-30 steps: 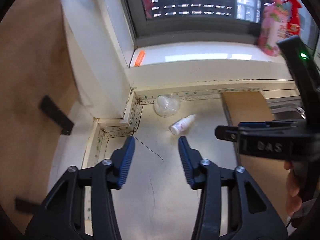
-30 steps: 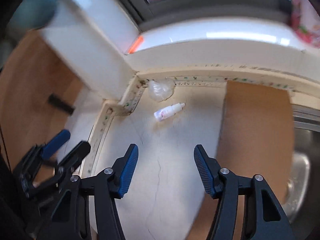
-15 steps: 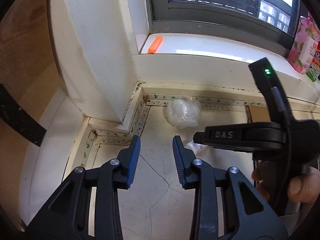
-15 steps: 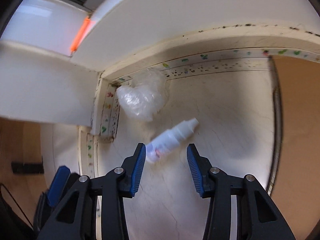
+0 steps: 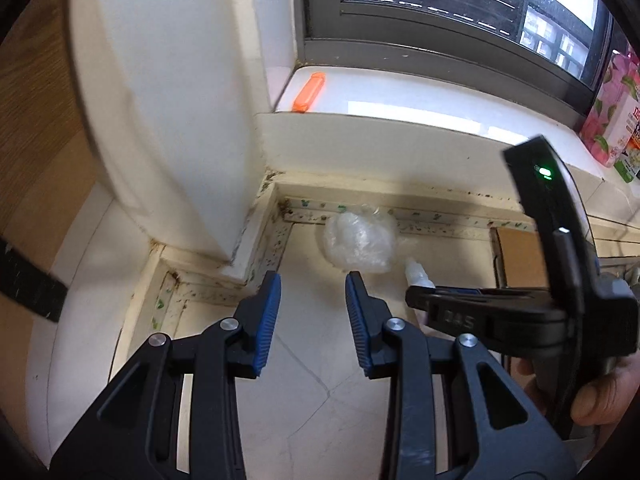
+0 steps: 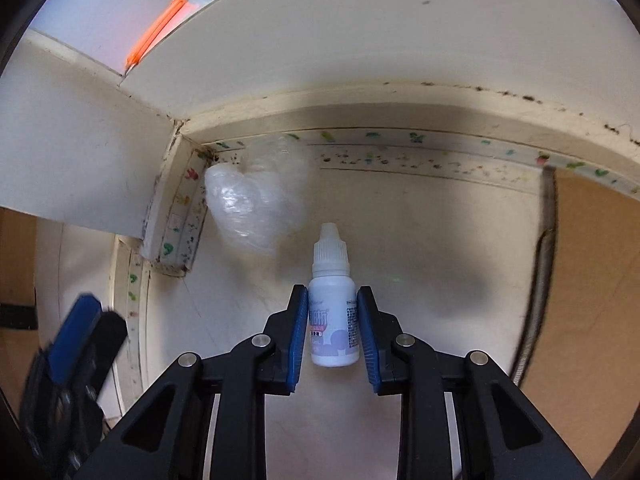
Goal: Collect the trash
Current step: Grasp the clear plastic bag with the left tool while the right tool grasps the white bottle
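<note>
Dropper bottle clamped between right gripper jaws, just closing; label partly hidden. Left gripper jaws narrowly parted, empty.

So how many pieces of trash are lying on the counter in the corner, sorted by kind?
Small white plastic dropper bottle: 1
Crumpled clear plastic bag: 1
Total: 2
</note>
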The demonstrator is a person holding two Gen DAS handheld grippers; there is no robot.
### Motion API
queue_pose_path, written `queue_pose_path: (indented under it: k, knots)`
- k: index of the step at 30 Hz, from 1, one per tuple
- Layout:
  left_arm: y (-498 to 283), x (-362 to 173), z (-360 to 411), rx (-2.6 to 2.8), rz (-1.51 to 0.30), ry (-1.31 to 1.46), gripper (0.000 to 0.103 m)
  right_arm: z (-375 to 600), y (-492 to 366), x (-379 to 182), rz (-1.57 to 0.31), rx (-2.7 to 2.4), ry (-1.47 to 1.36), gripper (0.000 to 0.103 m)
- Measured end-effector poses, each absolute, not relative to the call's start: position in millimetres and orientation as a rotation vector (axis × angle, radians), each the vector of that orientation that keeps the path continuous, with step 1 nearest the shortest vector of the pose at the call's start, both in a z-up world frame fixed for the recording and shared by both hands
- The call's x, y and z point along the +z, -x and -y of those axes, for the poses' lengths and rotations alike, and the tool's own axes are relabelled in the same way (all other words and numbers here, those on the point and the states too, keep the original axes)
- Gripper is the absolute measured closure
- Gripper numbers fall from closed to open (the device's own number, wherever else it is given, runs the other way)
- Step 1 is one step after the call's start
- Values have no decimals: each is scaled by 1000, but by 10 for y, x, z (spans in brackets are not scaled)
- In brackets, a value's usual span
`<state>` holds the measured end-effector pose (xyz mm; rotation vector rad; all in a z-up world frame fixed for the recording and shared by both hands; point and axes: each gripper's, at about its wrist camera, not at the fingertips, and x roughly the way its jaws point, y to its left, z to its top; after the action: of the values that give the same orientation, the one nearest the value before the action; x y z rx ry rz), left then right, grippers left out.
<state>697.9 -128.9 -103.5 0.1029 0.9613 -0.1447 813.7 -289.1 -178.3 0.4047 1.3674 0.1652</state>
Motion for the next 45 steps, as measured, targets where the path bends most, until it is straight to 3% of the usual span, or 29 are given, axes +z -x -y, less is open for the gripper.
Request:
queue_pose_path:
  k: [14, 24, 31, 45]
  knots:
    - [-7523, -1441, 1678, -223, -1093, -37, 71, 3494, -7881, -1600, -1247, 190, -548, 78]
    - [-7714, -1674, 1802, -182, -1067, -23, 71, 3800, -7728, -1705, -1241, 206, -563, 78]
    - [-7617, -1696, 1803, -161, -1028, -18, 90, 3782, -7723, -1757, -1235, 211, -585, 79]
    - [-6851, -1281, 1747, -214, -1017, -47, 92, 3741, -7223, -1413, -1183, 252, -611, 79]
